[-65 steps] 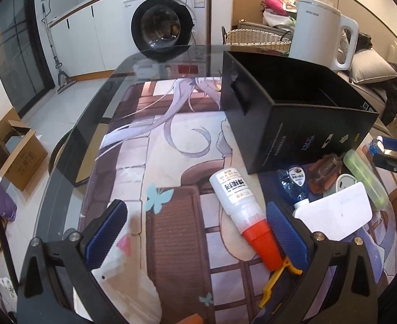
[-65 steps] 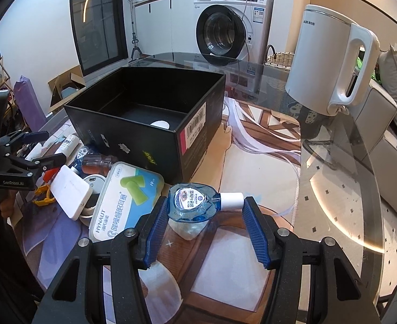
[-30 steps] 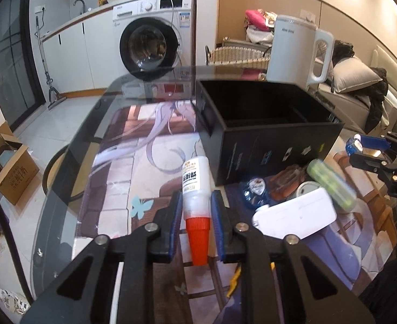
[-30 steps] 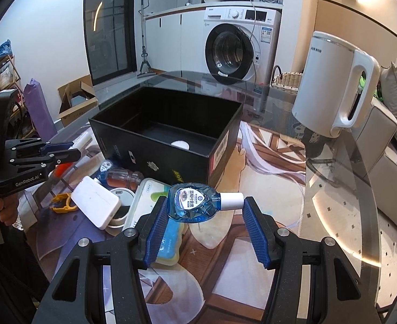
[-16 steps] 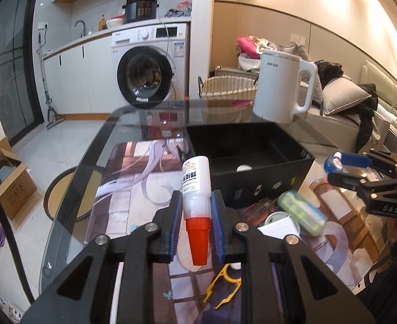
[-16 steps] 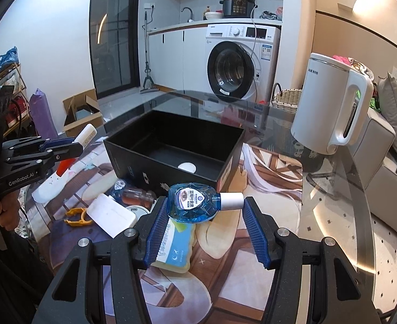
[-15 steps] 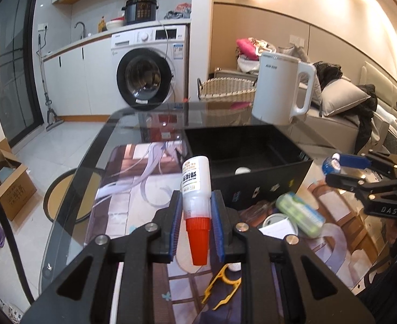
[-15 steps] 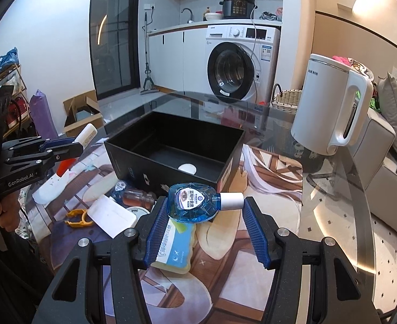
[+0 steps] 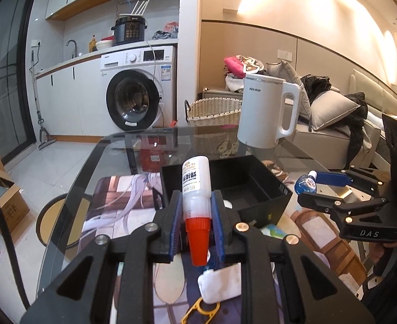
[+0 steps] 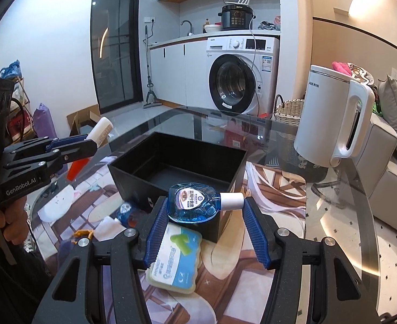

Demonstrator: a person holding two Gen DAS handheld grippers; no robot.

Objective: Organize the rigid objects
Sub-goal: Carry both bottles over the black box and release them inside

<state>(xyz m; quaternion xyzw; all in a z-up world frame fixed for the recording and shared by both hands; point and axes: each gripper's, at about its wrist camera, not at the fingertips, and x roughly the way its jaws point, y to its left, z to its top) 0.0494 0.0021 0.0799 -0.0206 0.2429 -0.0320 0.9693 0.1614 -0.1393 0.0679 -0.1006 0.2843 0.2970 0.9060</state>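
Glue bottle, white with a red cap, is being gripped between the closed fingers of the left gripper and held in the air before the black box. A blue eye-drop bottle is being clamped lengthwise in the right gripper, above the box's near wall. A white kettle is being seen beyond, on the glass table.
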